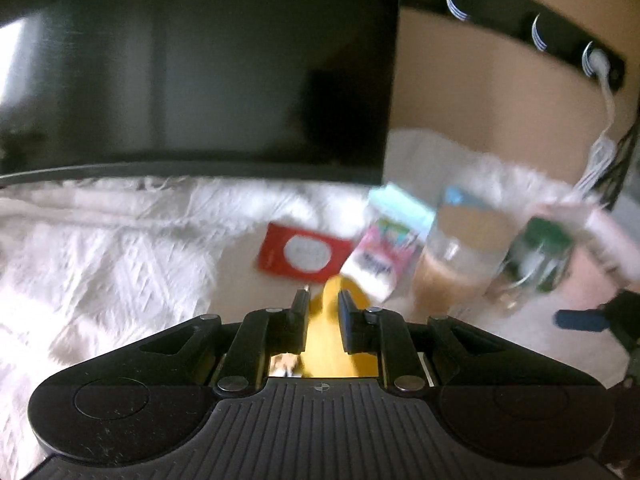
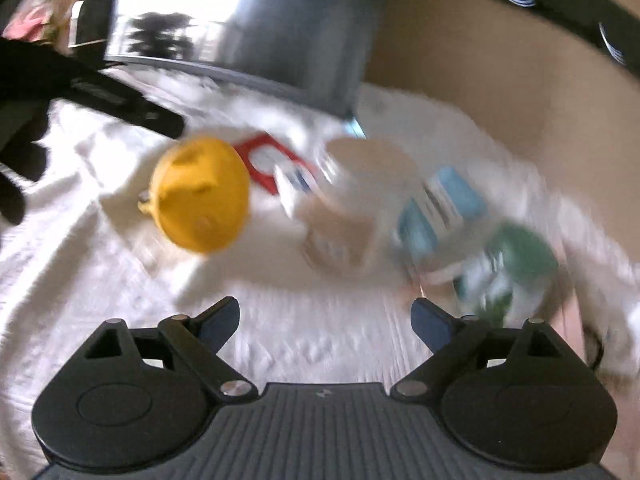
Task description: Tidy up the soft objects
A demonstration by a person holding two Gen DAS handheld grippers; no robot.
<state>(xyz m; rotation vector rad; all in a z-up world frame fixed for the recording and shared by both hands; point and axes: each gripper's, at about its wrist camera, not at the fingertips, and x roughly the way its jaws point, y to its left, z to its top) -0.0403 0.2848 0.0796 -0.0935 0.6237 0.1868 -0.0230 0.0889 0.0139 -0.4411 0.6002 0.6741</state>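
Between the fingers of the left tongs, at six o'clock in the left wrist view, pinched narrowly: a yellow rounded soft toy, filling the slim gap and touching both pads. Beyond it toward twelve o'clock, lying on the white textured cloth over the worktop: a red flat packet with a white circle. Just beside that, at one o'clock, a pink and white carton; then, further toward three o'clock, a clear jar with brown contents and a green-labelled clear jar, all smeared by blur. Behind, filling ten to twelve o'clock, a dark flat screen; at one to two o'clock on the beige wall, a black rail with pale hooks, with a white cable hanging from one. Seen from the right wrist: right tongs spread wide over bare cloth, gripping nothing. Same yellow toy at ten o'clock, clear of the cloth at the tip of the black left tongs reaching in from the upper left. At twelve o'clock, a white round tub; at one o'clock, a blue and white packet. Details of both too blurred to tell.
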